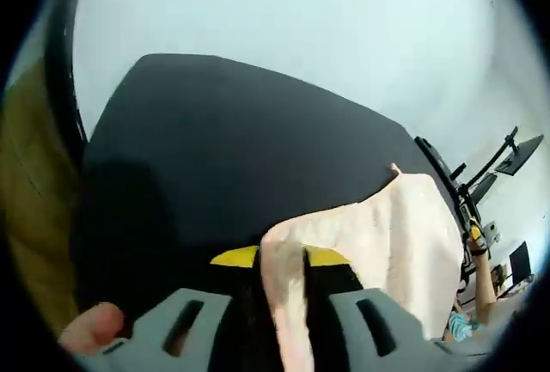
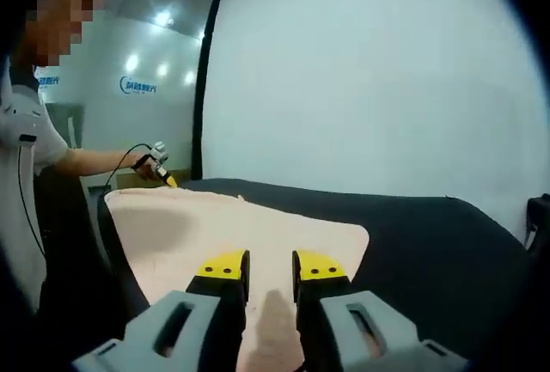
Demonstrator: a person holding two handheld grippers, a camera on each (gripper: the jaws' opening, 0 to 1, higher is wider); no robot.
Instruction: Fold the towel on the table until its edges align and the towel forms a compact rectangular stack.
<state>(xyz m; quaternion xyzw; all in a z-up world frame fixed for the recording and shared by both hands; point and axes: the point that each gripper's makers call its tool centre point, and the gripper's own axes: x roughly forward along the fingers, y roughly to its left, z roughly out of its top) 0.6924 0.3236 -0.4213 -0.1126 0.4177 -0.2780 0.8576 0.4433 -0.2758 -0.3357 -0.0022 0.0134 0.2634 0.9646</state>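
Apparently mid-fold, the towel [image 1: 404, 243] was a pale peach cloth lying on a black surface [image 1: 241, 149], and both tools had hold of it. In the left gripper view, the left tool [image 1: 282, 262] rose from the bottom with its grey jaws and yellow tips, and a bunched fold of the towel ran straight down between those jaws, which were drawn in narrowly against the cloth. From that pinched fold the towel rose up and to the right, ending in a small raised corner near the far right edge of the surface. A fingertip [image 1: 94, 327] showed at the lower left beside the tool's body. Monitor arms and stands [image 1: 494, 166] stood beyond the right edge of the surface against a pale wall.

In the right gripper view, the right tool [image 2: 271, 271] had its yellow-tipped jaws close together, with a narrow strip of towel [image 2: 215, 226] running between them; the jaws were nearly closed on it. The towel spread away from the tool across the near-left part of the surface [image 2: 430, 234], its far edge uneven. At the far left corner of the cloth, the left tool [image 2: 159, 168] was seen in a person's hand, with a thin cable trailing from it. The person [image 2: 34, 140] stood at the left in a light shirt, before a glass wall with ceiling lights reflected in it.
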